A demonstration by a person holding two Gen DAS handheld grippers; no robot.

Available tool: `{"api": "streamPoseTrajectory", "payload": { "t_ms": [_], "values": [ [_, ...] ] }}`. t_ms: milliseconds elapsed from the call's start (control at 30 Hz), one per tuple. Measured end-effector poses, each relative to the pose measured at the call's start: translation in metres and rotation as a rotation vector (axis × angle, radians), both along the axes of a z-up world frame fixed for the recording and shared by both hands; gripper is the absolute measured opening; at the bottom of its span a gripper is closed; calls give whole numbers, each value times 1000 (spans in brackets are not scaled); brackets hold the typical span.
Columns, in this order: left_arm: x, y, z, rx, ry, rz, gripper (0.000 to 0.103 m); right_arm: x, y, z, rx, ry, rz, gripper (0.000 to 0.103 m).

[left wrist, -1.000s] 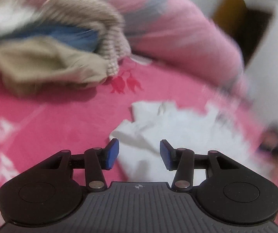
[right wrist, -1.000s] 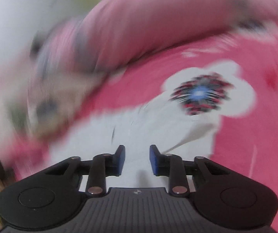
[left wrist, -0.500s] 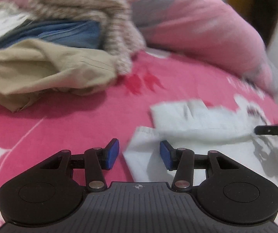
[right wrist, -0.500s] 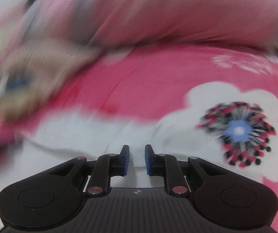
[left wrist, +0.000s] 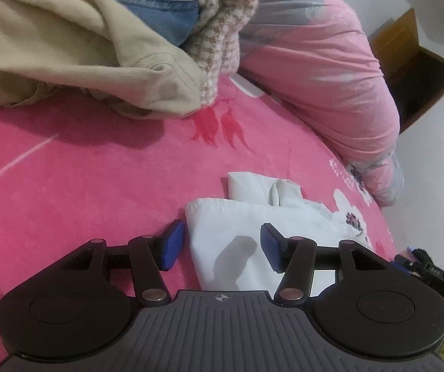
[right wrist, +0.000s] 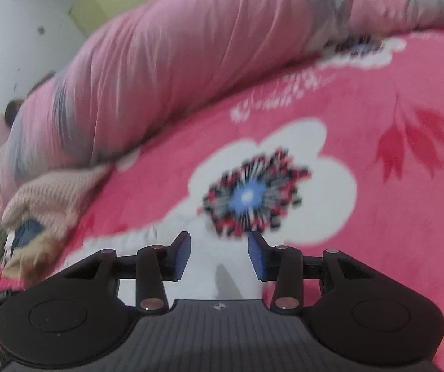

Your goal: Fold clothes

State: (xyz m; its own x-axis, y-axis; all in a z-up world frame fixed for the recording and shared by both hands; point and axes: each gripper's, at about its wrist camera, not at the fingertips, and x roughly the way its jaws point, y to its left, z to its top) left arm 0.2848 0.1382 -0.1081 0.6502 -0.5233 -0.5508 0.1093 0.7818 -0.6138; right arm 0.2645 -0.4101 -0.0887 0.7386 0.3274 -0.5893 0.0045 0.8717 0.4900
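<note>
Both sets of jaws are opening with nothing pinched: the left gripper (left wrist: 218,246) straddles the near corner of the white garment (left wrist: 237,232) lying on the pink blanket (left wrist: 82,170), while the right gripper (right wrist: 218,254) hovers over its other end. To fold cleanly, each should probably clamp only one fabric layer at a corner, then lift together.

- The white garment (left wrist: 252,235) runs under the gripper body, near edge hidden.
- Right wrist view is motion-blurred; clothes pile (right wrist: 42,214) there is indistinct.
</note>
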Motion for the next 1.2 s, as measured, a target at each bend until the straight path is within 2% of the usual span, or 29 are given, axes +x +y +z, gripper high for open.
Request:
{"api": "streamPoseTrajectory", "payload": {
  "t_ms": [200, 267, 333, 400, 467, 500, 567, 700, 833, 1100, 1200],
  "values": [
    [-3, -10, 1, 60, -42, -23, 50, 15, -1, -26, 39, 80, -2, 44],
    [-5, -17, 2, 117, -65, -31, 43, 13, -1, -28, 48, 74, -2, 42],
    [-8, -22, 3, 167, -90, -30, 38, 11, 0, -29, 49, 62, -12, 27],
    [-8, -26, 3, 185, -108, -29, 29, 8, -2, -30, 88, 53, -13, 12],
    [-9, -29, 4, 196, -128, -20, 14, 5, 1, -28, 83, 40, -8, 3],
    [-9, -31, 4, 201, -137, -15, 11, 4, 4, -27, 72, 32, -3, 0],
    [-13, -33, 9, 211, -175, -7, 2, 2, 10, -20, 38, 7, -10, 0],
    [-21, -33, 25, 215, -263, 21, 0, -2, 18, -4, -22, -60, -27, 0],
    [-22, -29, 39, 202, -312, 59, 0, -1, 22, 13, -53, -117, -29, 0],
    [2, -29, 52, 189, -363, 114, 0, 22, 27, 33, -81, -189, -29, 0],
    [12, -30, 51, 191, -368, 126, 0, 34, 26, 29, -78, -191, -31, 0]
  ]
}}
